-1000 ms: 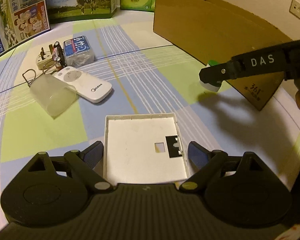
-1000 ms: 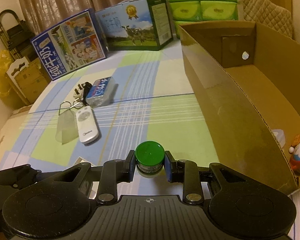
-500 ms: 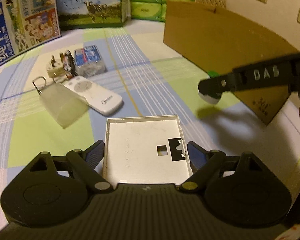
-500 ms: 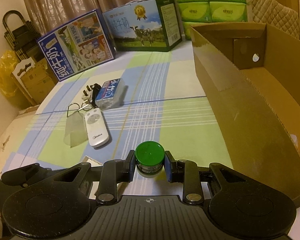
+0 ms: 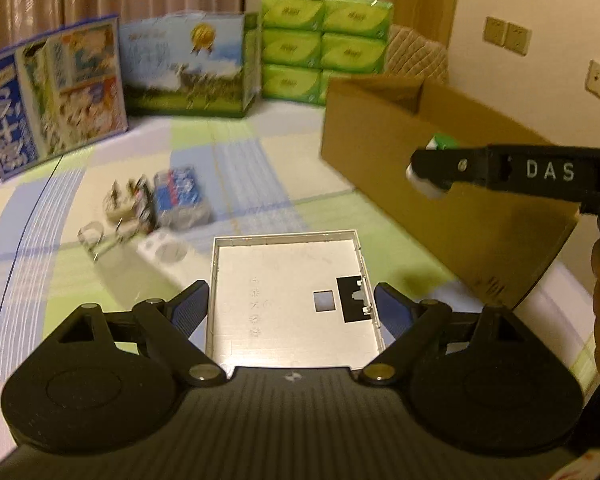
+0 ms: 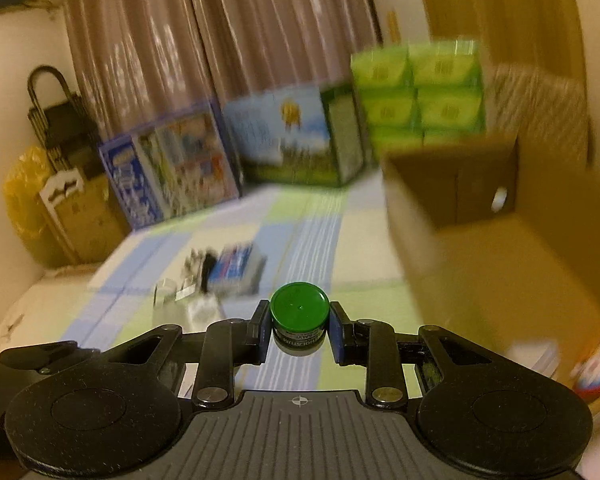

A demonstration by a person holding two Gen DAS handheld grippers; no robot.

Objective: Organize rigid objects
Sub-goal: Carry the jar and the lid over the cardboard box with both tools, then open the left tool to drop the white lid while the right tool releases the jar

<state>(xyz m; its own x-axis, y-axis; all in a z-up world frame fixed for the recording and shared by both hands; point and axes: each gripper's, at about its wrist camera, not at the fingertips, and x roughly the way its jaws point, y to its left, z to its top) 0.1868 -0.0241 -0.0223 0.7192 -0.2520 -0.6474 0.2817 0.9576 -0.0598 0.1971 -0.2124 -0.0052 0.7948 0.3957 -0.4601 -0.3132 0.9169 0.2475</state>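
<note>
My right tongs (image 6: 299, 334) are clenched on a small jar (image 6: 299, 318) with a green lid, pinched at its sides and carried in the air just beside the near wall of the open cardboard box (image 6: 500, 264). From the left camera those tongs (image 5: 430, 176) show as a black bar crossing in front of the box (image 5: 440, 168), the jar (image 5: 440, 146) peeping green above and white below. My left tongs (image 5: 292, 304) grasp a flat white square panel (image 5: 288, 280) by its two side edges, its raised rim up and a small cut-out near its right edge, lifted clear of the bed (image 5: 260, 184). Towards the bed's left side lies a blurred cluster: a blue packet (image 5: 182, 196), a plug (image 5: 118, 204) and a white remote (image 5: 162, 250), close together. Along the far edge stand milk cartons (image 5: 184, 68) and stacked green tissue packs (image 5: 324, 48).
</note>
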